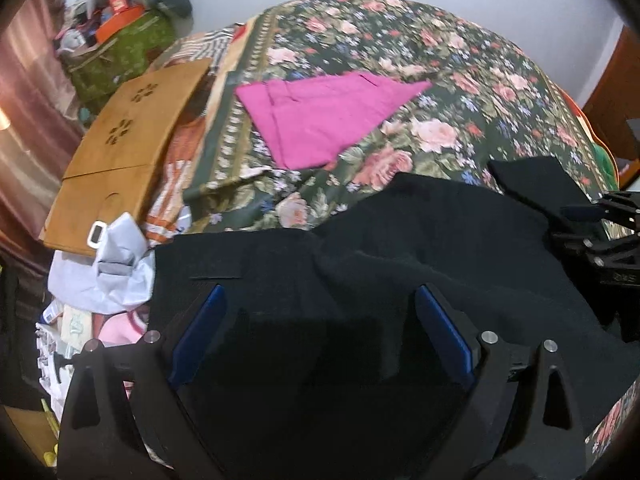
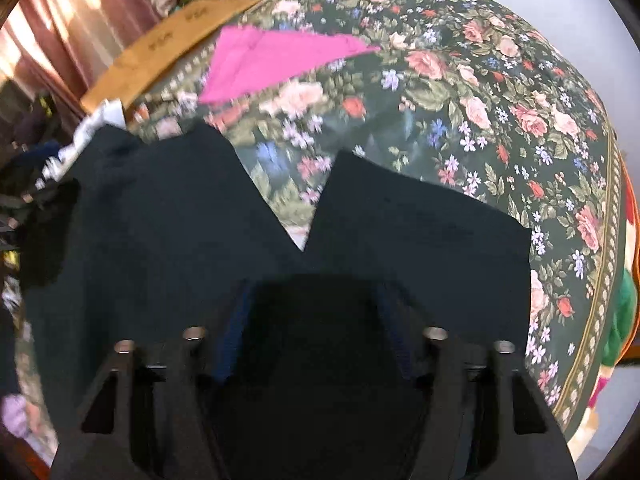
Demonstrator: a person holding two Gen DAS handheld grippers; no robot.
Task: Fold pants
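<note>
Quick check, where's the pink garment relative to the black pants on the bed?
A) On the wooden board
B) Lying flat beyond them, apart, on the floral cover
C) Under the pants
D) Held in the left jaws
B: the pink garment lies flat on the floral cover, past the black pants, with bedspread showing between them.

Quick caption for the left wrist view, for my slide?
Open left gripper poised over black pants on a floral bedspread, folded pink garment beyond.
</note>
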